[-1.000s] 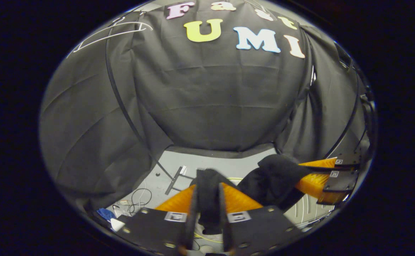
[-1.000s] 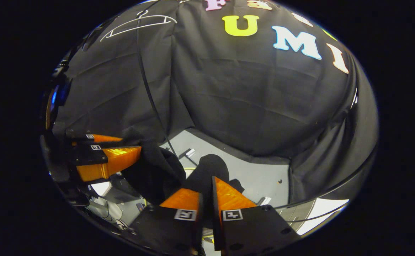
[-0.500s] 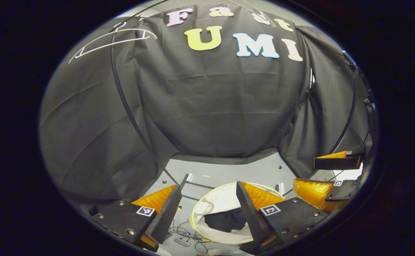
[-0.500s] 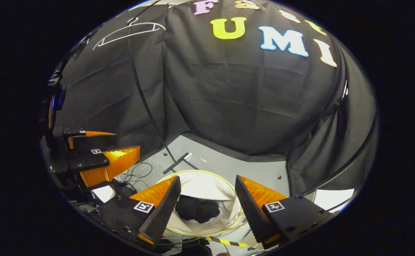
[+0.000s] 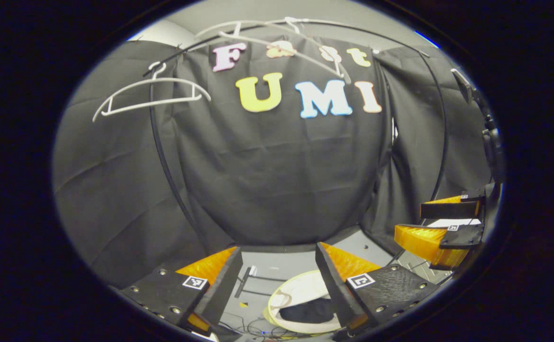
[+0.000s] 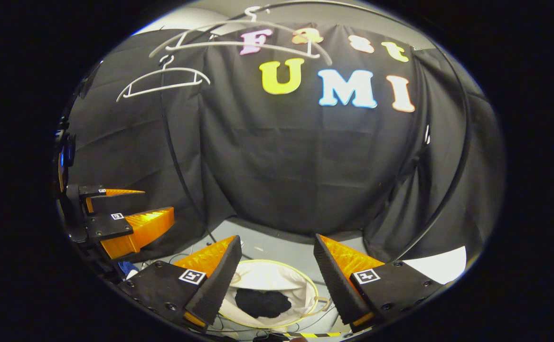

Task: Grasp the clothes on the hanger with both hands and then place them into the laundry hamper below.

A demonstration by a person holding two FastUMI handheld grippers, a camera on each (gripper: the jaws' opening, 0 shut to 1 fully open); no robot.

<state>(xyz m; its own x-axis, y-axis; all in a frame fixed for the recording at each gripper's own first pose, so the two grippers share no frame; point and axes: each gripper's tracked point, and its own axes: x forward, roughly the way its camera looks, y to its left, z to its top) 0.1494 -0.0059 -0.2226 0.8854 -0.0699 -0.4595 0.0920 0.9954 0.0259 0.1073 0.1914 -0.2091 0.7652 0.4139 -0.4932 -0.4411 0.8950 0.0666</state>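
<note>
The black clothes (image 6: 262, 304) lie bunched in the bottom of the white, yellow-rimmed laundry hamper (image 6: 269, 278) on the floor, below and between my right gripper's fingers. My right gripper (image 6: 277, 239) is open and holds nothing. In the left gripper view, the same clothes (image 5: 307, 311) sit in the hamper (image 5: 300, 289) under my left gripper (image 5: 277, 249), also open and bare. The right gripper (image 5: 409, 219) shows at the far right there, and the left gripper (image 6: 158, 202) at the far left in the right gripper view. Bare white hangers (image 5: 151, 92) (image 6: 163, 78) hang up high.
A second white hanger (image 6: 243, 40) hangs on the curved rail near the top. A thin black rack pole (image 5: 163, 156) runs down to the grey floor (image 6: 267, 247). Loose cables (image 5: 253, 327) lie on the floor by the hamper.
A second ago both grippers were shut on the black clothes. They opened, and the clothes dropped into the hamper. Since then both have risen and tilted up, bringing more of the hangers into view.
</note>
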